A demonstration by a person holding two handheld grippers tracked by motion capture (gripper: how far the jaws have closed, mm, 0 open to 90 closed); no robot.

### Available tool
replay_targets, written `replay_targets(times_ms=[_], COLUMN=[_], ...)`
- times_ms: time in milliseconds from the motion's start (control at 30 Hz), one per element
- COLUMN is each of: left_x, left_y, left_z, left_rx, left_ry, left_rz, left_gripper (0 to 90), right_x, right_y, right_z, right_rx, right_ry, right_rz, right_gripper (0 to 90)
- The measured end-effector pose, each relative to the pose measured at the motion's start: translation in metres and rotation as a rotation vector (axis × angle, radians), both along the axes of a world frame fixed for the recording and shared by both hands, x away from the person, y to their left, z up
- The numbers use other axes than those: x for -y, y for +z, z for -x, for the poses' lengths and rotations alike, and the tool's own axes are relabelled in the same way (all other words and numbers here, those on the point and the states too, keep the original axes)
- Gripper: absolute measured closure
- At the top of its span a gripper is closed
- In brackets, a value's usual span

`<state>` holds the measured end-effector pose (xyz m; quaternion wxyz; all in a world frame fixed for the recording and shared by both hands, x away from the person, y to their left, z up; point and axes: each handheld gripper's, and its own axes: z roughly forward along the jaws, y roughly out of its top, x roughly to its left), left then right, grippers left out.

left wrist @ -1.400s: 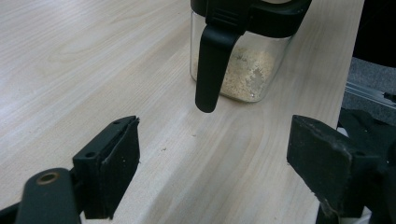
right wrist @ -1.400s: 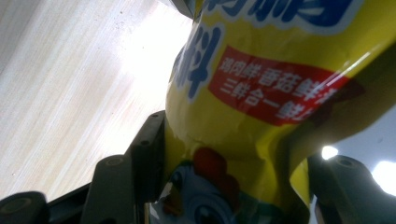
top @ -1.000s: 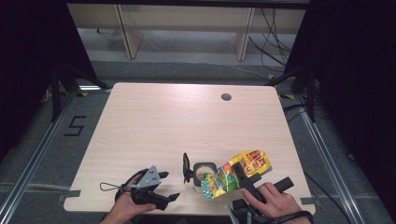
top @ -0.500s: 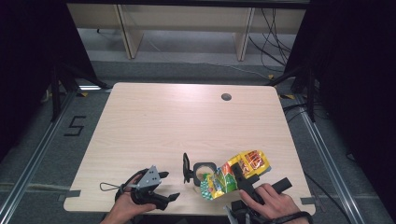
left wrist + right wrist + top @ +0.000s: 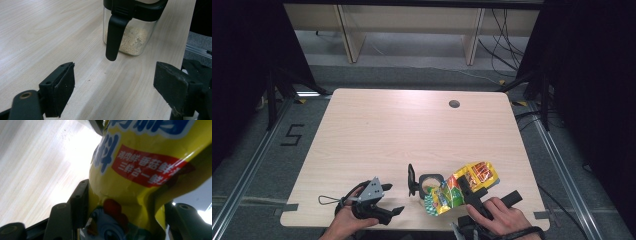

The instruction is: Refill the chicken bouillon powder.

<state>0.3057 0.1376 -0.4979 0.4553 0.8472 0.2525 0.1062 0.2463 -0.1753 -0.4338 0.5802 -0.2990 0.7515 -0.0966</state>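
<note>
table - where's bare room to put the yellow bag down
Most of the table is bare: the whole far half up to the round hole, and the left side beyond the left gripper. The near right is crowded: the clear jar, the yellow bag and the right gripper sit together.

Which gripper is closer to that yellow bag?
Right. The right gripper grips the bag; the left gripper hovers open, left of the jar.

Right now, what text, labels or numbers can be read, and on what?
"5": tape mark on the floor.
"料": big blue character on the yellow bag; its neighbours are cut off.
"鸡肉鲜 香菇鲜", "三鲜合一鲜": white on the bag's red label; line ends unclear.
Bag's print from the high view: too small.
</note>
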Motion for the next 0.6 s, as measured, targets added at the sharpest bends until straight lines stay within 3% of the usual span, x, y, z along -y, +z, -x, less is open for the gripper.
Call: replay_targets(times_ms=[33, 100, 133, 167, 233, 267, 300, 400, 467, 600], left_x=[0.0009, -0.0001, 0.0011, 0.0014, 0.0021, 0.0006, 0.0009, 0.0005, 0.0024, 0.0029], left_y=[-0.0007, -0.0004, -0.0008, -0.0009, -0.0019, -0.0014, -0.0006, -0.0003, -0.0014, -0.0019], left_z=[0.0007, -0.0009, -0.0001, -0.0002, 0.0009, 0.0002, 0.0006, 0.0002, 0.0008, 0.0011], left_rx=[-0.009, 0.001, -0.011, -0.008, -0.002, 0.002, -0.007, 0.000, -0.004, -0.006], left_ry=[-0.002, -0.013, -0.007, -0.010, -0.004, -0.004, 0.000, -0.003, 0.002, -0.002], left_rz=[0.020, -0.002, 0.016, 0.019, 0.033, 0.013, 0.017, 0.008, 0.033, 0.041], left_gripper=[17.0, 16.9, 16.9, 17.0, 17.0, 16.9, 17.0, 16.9, 17.0, 17.0], right_x=[0.0003, -0.0006, -0.0017, -0.0021, -0.0021, -0.0013, -0.0011, -0.0012, -0.0007, 0.0008], right_y=[0.0005, 0.0005, -0.0009, -0.0033, 0.0006, 0.0004, 0.0018, -0.0002, -0.0015, 0.0008], right_z=[0.0002, 0.0007, 0.0010, 0.0019, 0.0001, 0.0014, 0.0000, 0.0007, 0.0014, 0.0000], right_rx=[-0.001, -0.008, -0.012, -0.008, 0.003, -0.004, 0.003, -0.007, -0.011, -0.007], right_ry=[-0.006, -0.008, -0.005, -0.011, 0.016, -0.005, 0.016, 0.003, -0.012, 0.007], right_rz=[-0.006, -0.004, -0.001, -0.035, 0.008, -0.008, 0.004, -0.010, -0.034, -0.015], right_gripper=[44.5, 44.5, 44.6, 44.7, 44.8, 44.8, 44.8, 44.9, 44.9, 44.9])
